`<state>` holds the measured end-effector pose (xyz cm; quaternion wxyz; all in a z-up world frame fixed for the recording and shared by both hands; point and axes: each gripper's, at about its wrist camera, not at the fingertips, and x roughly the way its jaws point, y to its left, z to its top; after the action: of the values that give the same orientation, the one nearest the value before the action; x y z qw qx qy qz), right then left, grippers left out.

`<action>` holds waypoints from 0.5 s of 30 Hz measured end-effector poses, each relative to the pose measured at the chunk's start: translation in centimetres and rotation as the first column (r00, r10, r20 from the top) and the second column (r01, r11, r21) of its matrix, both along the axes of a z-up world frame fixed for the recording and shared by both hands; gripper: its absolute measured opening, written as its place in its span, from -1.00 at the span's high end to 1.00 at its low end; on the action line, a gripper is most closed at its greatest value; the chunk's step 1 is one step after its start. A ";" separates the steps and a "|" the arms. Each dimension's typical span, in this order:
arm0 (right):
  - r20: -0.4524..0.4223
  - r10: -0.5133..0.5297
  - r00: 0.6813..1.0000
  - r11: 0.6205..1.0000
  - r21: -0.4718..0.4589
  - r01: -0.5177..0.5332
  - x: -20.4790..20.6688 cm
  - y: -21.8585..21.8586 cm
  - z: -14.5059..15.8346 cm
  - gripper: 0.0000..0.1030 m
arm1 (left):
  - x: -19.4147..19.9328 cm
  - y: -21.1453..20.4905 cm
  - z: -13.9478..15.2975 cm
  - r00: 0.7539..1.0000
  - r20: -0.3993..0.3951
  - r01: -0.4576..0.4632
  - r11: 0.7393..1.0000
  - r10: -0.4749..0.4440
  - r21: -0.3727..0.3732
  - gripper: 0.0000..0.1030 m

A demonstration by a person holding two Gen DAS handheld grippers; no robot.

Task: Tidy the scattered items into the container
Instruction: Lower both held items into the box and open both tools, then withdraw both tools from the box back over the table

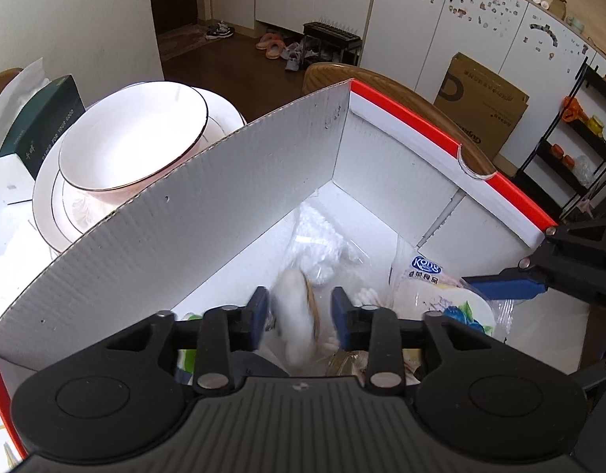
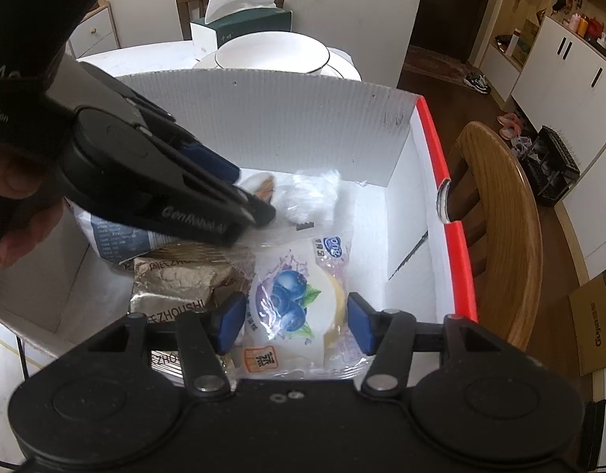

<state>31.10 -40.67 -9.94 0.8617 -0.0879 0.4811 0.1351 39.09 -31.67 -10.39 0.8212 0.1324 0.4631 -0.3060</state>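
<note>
The right gripper [image 2: 297, 325] is being held low inside the box [image 2: 287, 118], jaws parted on either side of a blueberry cake packet [image 2: 291, 307], pads just beside it; a firm grip cannot be told. Left of the packet, foil packs [image 2: 173, 287] are lying on the box floor. Farther in, the left gripper [image 1: 301, 313] is being held with jaws apart around a blurred white bag [image 1: 295, 315]; contact cannot be told. A clear bag [image 2: 315, 193] is lying near the far wall. Beyond the box, a bowl [image 1: 133, 134] is resting on plates [image 1: 51, 201], beside a tissue box [image 1: 31, 122].
</note>
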 end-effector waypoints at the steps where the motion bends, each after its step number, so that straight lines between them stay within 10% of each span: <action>1: 0.005 0.002 1.000 1.000 0.001 -0.002 -0.1 0.0 0.2 -0.16 | -0.1 0.1 0.1 1.000 0.008 -0.004 1.000 0.004 -0.004 -0.15; 15: 0.061 0.021 0.998 1.000 0.013 -0.022 -1.0 -0.1 2.3 -0.38 | -1.8 2.4 2.2 0.998 0.040 -0.034 0.996 0.037 -0.080 -0.31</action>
<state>30.06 -40.78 -7.66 0.8750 -0.0912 0.4529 0.1448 37.26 -29.30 -8.17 0.8406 0.0975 0.4357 -0.3066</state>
